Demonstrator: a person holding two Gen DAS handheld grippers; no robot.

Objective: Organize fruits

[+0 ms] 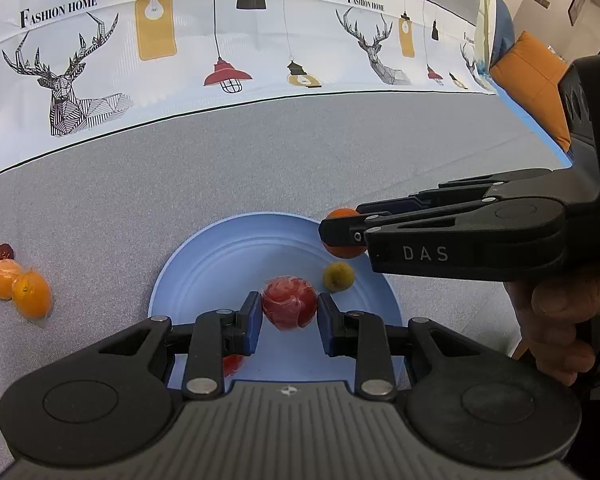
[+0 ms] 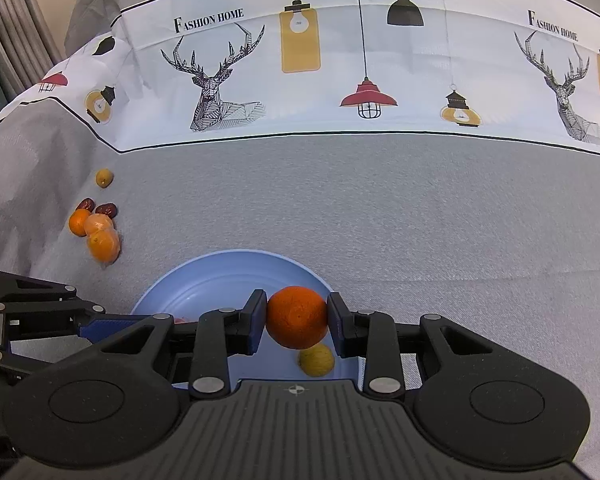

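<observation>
Jaws on my right gripper (image 2: 297,326) are clamped on an orange (image 2: 297,317), both pads pressing its sides, held over the far-right rim of the blue plate (image 2: 204,280). Left gripper (image 1: 288,316) jaws bracket a red wrapped fruit (image 1: 289,303) that sits on the plate; the pads look to touch it on both sides, so I read that as a grip, though a hairline gap on the left pad can't be ruled out. Beyond and right of the left jaws, a small yellow-green fruit (image 1: 338,277) lies on the plate, just below the held orange. Another bit of red fruit (image 1: 233,364) peeks out under the left finger. Well off to the left of both jaws, on the grey surface (image 2: 420,208), sits a cluster of wrapped oranges (image 2: 100,238) with two dark red dates (image 2: 100,207) touching them, and a lone small yellow fruit (image 2: 104,178) farther back.
</observation>
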